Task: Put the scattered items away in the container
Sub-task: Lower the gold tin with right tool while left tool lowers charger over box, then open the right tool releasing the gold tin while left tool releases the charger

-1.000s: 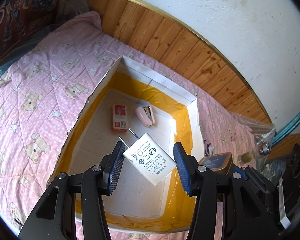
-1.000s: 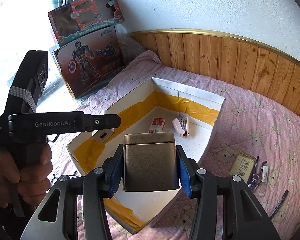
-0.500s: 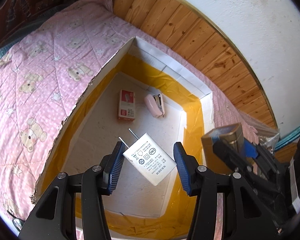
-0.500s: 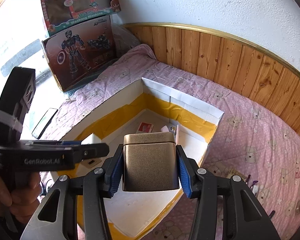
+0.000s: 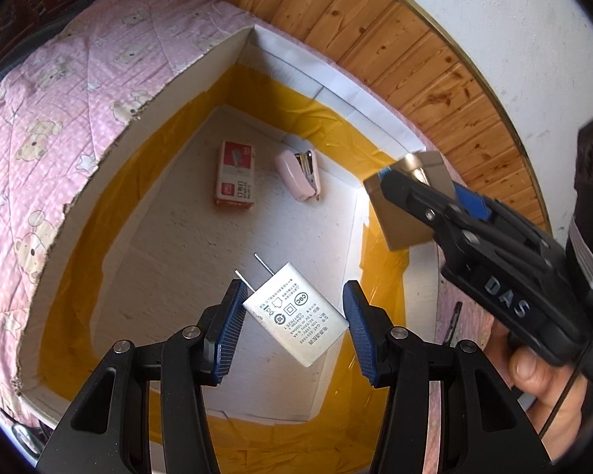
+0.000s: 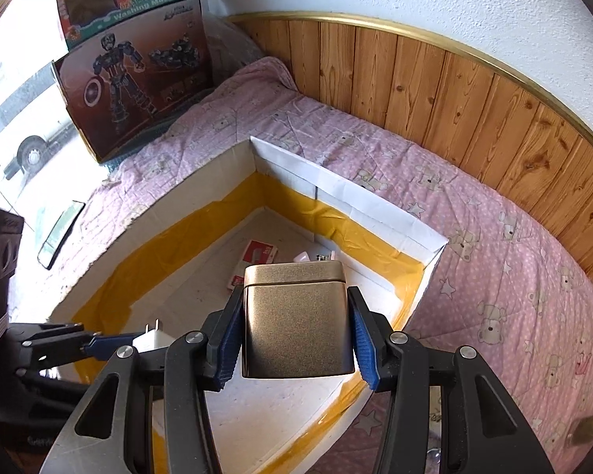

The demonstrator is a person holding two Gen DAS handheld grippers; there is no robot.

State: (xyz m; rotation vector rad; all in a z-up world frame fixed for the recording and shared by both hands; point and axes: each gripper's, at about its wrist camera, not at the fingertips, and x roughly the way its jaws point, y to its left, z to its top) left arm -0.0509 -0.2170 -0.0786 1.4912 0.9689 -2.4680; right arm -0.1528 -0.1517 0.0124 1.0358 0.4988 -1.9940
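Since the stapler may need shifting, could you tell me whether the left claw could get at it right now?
Probably not. The left claw is shut on the charger, so it has no free grip. The path to the stapler in the box looks open otherwise.

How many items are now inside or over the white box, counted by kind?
Charger, in left gripper: 1
Gold tin, in right gripper: 1
Red staple box: 1
Pink stapler: 1
Total: 4
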